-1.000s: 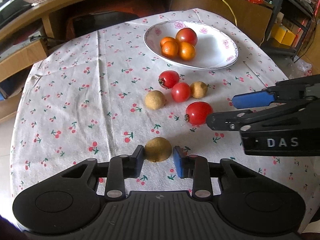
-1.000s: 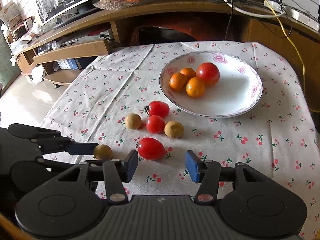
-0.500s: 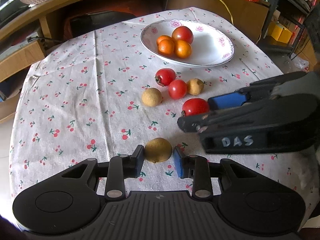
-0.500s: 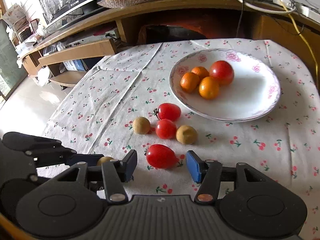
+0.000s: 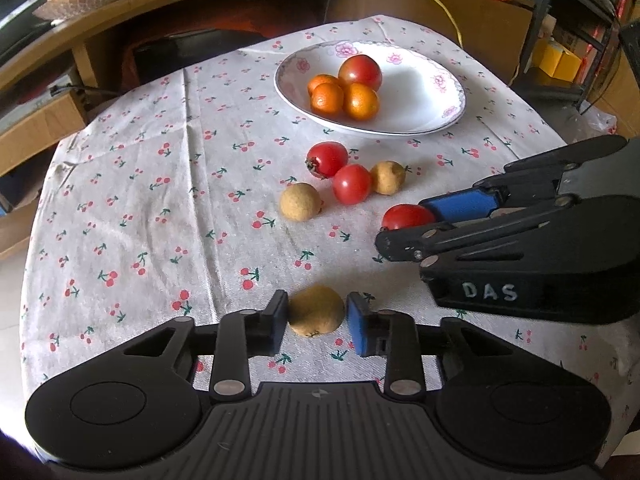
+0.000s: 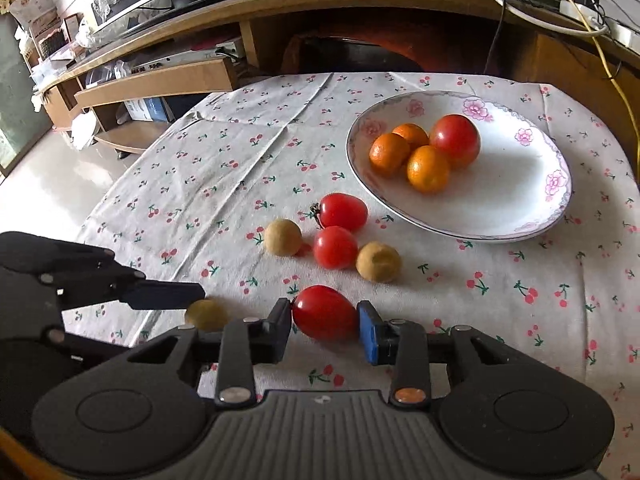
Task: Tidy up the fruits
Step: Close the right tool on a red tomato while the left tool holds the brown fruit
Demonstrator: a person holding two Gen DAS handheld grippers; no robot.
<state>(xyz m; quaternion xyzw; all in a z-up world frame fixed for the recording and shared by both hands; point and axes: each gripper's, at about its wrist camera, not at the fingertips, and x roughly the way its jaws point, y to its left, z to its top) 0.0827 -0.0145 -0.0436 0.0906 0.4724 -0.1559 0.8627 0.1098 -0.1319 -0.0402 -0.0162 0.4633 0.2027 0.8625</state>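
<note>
My left gripper (image 5: pixel 316 322) is shut on a tan longan (image 5: pixel 316 316) low over the cherry-print cloth. My right gripper (image 6: pixel 325 326) has closed around a red tomato (image 6: pixel 325 312), its pads touching both sides. In the left wrist view the right gripper (image 5: pixel 424 220) comes in from the right around that tomato (image 5: pixel 404 217). In the right wrist view the left gripper (image 6: pixel 192 300) and its longan (image 6: pixel 206 314) sit at lower left. A white floral plate (image 6: pixel 528 200) holds three oranges and a tomato.
Two tomatoes (image 6: pixel 342 211) (image 6: pixel 335 247) and two longans (image 6: pixel 283 237) (image 6: pixel 378 261) lie loose between the grippers and the plate. A wooden shelf unit (image 6: pixel 280 12) with a fruit bowl and cables stands behind the table. The cloth's left edge drops to the floor.
My right gripper moved forward onto the red tomato and its jaws narrowed around it. My left gripper stayed on the longan.
</note>
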